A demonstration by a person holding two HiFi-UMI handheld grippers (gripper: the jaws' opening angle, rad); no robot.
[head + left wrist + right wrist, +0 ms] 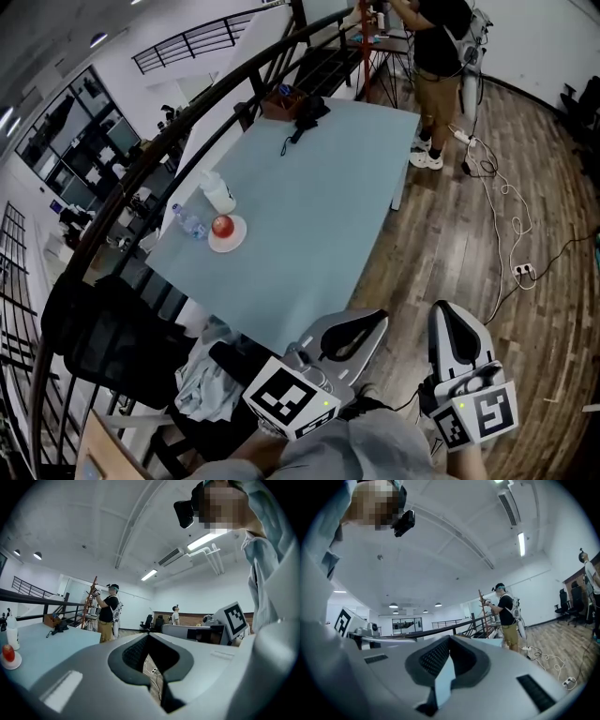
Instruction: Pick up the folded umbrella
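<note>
Down at the near end of the pale blue table point(319, 206), I hold my left gripper point(375, 323) and right gripper point(448, 314) level, off the tabletop, both with jaws closed together and nothing between them. Black folded umbrella point(305, 112) lies at the table's far end, just beside a brown box point(279, 101), well apart from both grippers.

The table point(319, 206) is pale teal, the folded umbrella point(309, 110) at its far edge black. The white plate point(235, 244) holds a red fruit point(222, 225), perhaps an apple.
</note>
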